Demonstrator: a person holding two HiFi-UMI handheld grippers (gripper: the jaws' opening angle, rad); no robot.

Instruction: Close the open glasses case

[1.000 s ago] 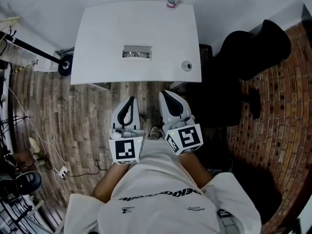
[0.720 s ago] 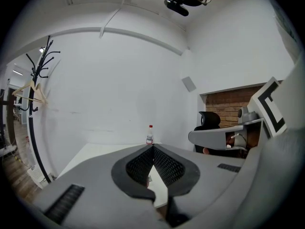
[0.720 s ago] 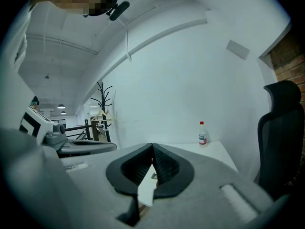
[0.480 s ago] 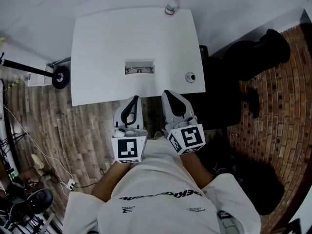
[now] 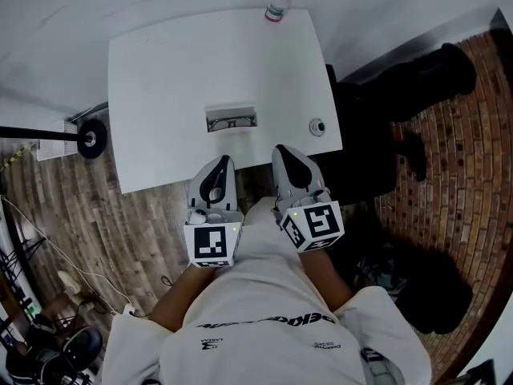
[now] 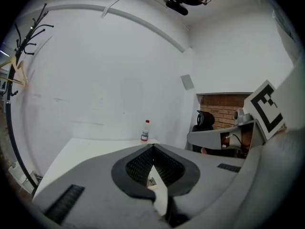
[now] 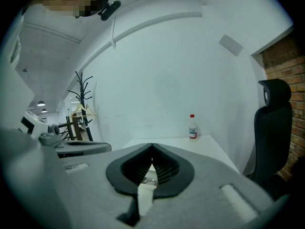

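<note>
Moved since before: the table and all on it sit closer to me, and both my tips now overlap its near edge in the head view.
Left gripper: jaws together at the tips, nothing held.
Glasses case: open, glasses inside, ahead of both grippers, almost straight ahead of my left tip and ahead-left of my right.
Long axis: crosswise to the way my jaws point.
Nearer arm: the left, I judge; which side the hinge is on I cannot tell.
Right gripper: jaws together too, empty.
Surface: plain white, with a bottle at the far edge beyond my right tip and a small round object to the right of it.
Room: wood floor to my left, a black chair and brick floor to my right.
</note>
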